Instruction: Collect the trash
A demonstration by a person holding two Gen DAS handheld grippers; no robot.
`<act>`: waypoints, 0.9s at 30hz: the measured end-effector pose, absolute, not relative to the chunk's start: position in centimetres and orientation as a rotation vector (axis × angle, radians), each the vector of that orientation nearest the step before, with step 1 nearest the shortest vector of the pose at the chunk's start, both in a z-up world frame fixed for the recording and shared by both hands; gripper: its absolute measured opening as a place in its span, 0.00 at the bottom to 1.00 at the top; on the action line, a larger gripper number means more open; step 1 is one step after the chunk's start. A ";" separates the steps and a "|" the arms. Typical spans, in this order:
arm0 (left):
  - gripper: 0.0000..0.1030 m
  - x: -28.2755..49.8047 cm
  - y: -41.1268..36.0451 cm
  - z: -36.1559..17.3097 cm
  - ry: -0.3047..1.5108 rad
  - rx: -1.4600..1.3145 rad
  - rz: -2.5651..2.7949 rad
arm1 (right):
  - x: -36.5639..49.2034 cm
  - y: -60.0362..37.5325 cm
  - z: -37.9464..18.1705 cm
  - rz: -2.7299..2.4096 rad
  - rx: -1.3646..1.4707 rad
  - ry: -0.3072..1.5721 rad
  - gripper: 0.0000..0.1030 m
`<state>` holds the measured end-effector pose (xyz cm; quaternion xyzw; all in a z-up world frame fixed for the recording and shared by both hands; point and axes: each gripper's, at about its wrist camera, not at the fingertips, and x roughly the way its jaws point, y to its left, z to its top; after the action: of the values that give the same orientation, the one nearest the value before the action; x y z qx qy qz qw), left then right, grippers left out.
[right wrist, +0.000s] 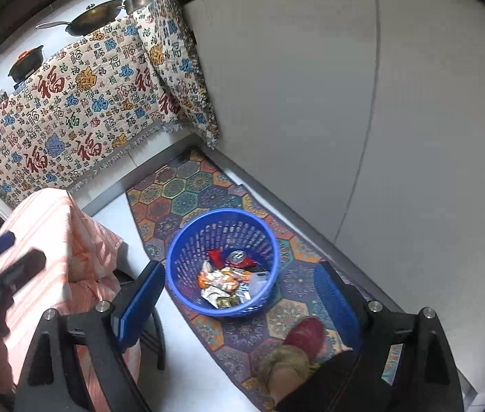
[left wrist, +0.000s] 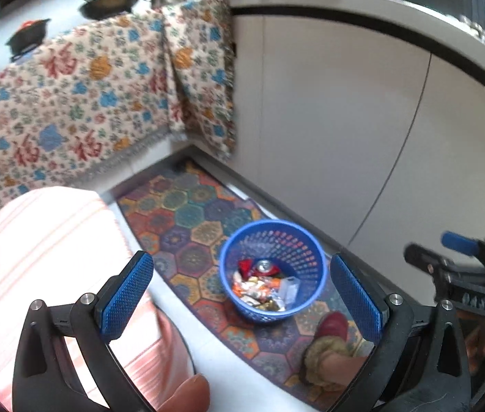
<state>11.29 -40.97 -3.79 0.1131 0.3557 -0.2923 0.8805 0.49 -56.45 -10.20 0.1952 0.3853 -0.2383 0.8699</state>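
Both grippers hang above a kitchen floor, looking down at a round blue perforated plastic basket (left wrist: 273,271) that stands on a long runner rug with coloured hexagon medallions (left wrist: 187,219). The left gripper (left wrist: 242,295) has its jaws spread wide with nothing between its blue textured pads (left wrist: 125,295); the right gripper (right wrist: 239,305) is likewise wide apart and holds nothing. In the bottom of the basket lies the trash: a crushed red drinks can with a silver top (right wrist: 239,257), a heap of crumpled orange and white snack wrappers (right wrist: 220,279) and a small clear plastic packet (right wrist: 259,279), all touching one another. Just beside the basket, at the near edge of the rug, is a foot in a dark red slipper (right wrist: 304,336). To the left of the rug stands a surface draped in a pink and white striped cloth (right wrist: 53,240). Behind it a counter is covered with a cream patterned throw bearing red characters (right wrist: 70,103), with a dark wok (right wrist: 94,17) on top, and plain white cabinet doors (right wrist: 345,103) run along the right side of the rug.
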 end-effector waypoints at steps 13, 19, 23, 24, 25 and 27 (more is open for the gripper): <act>1.00 8.4 -38.3 -0.5 0.730 0.215 -0.570 | -3.7 -49.8 -4.5 -0.498 0.265 0.760 0.88; 1.00 8.4 -37.2 -0.1 0.766 0.189 -0.570 | -4.7 -47.8 -3.3 -0.485 0.252 0.743 0.88; 1.00 8.5 -36.6 0.1 0.764 0.176 -0.565 | -4.7 -46.9 -2.6 -0.469 0.238 0.731 0.88; 1.00 8.5 -36.5 0.1 0.764 0.177 -0.559 | -4.7 -46.8 -2.5 -0.466 0.239 0.727 0.88; 1.00 8.6 -36.4 0.0 0.765 0.177 -0.554 | -4.6 -46.8 -2.4 -0.466 0.237 0.725 0.88; 1.00 8.7 -36.2 -0.1 0.769 0.176 -0.547 | -4.5 -46.5 -2.2 -0.468 0.226 0.723 0.88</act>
<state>8.75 -36.20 -0.14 0.0847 0.3700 -0.2632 0.8869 -4.46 -46.52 -2.24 0.1095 0.3497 -0.2263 0.9025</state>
